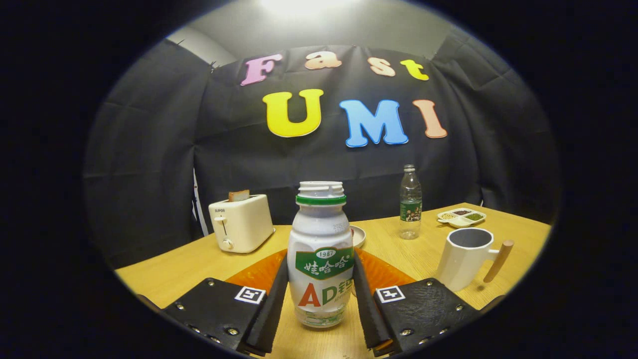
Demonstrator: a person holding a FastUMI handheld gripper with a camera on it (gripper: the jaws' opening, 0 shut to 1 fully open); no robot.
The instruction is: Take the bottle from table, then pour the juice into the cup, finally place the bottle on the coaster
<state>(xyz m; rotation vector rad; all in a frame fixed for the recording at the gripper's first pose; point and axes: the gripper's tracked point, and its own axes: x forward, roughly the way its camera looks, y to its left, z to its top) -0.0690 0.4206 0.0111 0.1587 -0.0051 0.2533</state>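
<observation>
your gripper (320, 299) is clamped on the bottle (320, 259); both fingers press its sides at label height, one finger (271, 304) at the bottle's 9 o'clock, the other at its 3 o'clock; bottle is upright, cap off, open mouth with a green ring under the threads; its base looks to be at or just above the table (194, 264), can't tell if it touches; the clear bottom section shows little liquid, fill level higher up is hidden by the white wrap and label; orange coaster (384, 274) lies flat on the table just behind the bottle, showing on both sides of it at 10 and 2 o'clock; white cup (466, 259) with a wooden handle stands at 3 o'clock from the bottle, beyond your right-side finger, handle pointing away from the bottle, mouth open and upright; cream toaster (241, 223) with a slice of bread in the slot at 11 o'clock, well apart; a small dish (360, 235) peeks out from behind the bottle's shoulder; clear water bottle (410, 202) at 1 o'clock, far back; divided snack tray (462, 217) at 2 o'clock beyond the cup.
</observation>
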